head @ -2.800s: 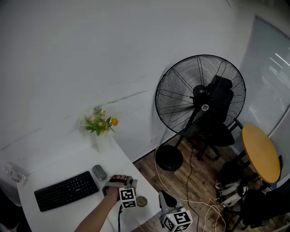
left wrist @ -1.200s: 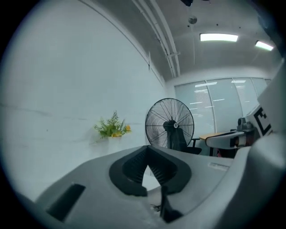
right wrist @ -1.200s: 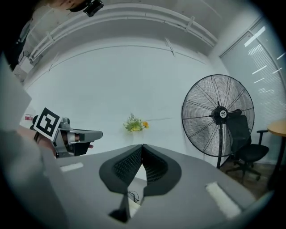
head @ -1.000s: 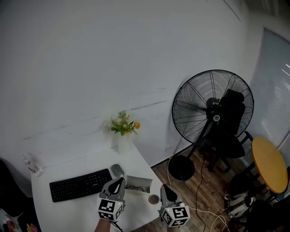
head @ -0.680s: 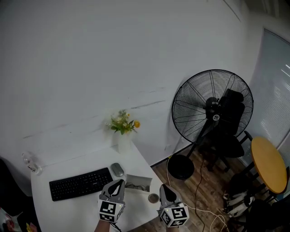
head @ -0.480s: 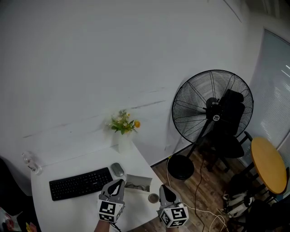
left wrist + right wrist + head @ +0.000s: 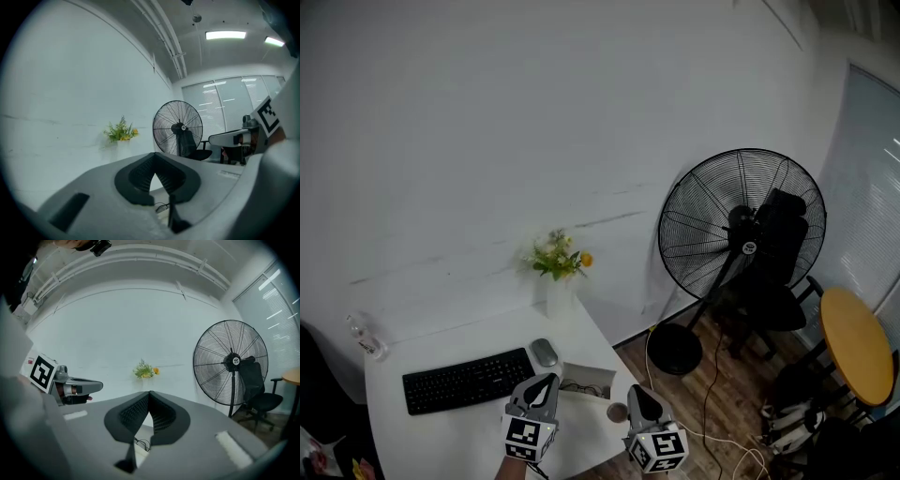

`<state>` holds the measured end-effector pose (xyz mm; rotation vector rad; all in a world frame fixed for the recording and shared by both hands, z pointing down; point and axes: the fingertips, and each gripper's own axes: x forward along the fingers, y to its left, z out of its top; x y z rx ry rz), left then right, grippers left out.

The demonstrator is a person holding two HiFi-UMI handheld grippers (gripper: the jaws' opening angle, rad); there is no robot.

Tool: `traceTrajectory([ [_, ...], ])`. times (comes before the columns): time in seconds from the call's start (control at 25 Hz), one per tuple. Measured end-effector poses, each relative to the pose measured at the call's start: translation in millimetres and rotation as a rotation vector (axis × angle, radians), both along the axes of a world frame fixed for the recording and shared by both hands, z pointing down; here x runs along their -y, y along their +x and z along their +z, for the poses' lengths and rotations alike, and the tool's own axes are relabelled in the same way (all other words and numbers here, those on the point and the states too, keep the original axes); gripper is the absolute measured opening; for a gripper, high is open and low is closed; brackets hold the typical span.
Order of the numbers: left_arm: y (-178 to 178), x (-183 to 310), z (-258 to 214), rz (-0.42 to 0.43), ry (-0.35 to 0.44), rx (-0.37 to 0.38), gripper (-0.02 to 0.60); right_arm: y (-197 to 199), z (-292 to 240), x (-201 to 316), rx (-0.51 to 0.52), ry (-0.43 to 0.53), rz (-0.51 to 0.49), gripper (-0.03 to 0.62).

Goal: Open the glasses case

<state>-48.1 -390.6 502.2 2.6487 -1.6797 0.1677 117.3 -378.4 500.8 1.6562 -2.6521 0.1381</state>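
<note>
The glasses case (image 7: 587,382) lies on the white desk (image 7: 441,427) near its right edge, its grey lid standing up and dark glasses inside. My left gripper (image 7: 548,379) hovers just left of it, jaws together and empty. My right gripper (image 7: 635,390) hangs to the case's right, past the desk edge, jaws also together and empty. In the left gripper view the pads of the left gripper (image 7: 154,155) meet, with the glasses (image 7: 162,206) showing below them. The right gripper view shows the right gripper (image 7: 149,393) closed above the case (image 7: 140,446).
A black keyboard (image 7: 467,380) and a grey mouse (image 7: 545,352) lie left of and behind the case. A small round object (image 7: 616,412) sits at the desk edge. A vase of flowers (image 7: 558,267) stands by the wall. A big floor fan (image 7: 741,244) and a round wooden table (image 7: 858,347) stand to the right.
Since the earliest frame my left gripper has come off the case, and its lid now stands up. Over the last second both grippers have stayed put.
</note>
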Motion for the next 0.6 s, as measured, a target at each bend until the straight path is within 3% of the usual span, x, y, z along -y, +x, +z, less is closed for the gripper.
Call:
traceTrajectory([
  [0.6,3.0,2.2,0.0,0.006,0.005,0.01,0.008,-0.9,2.1,2.6,-0.001,-0.008,-0.005,0.008],
])
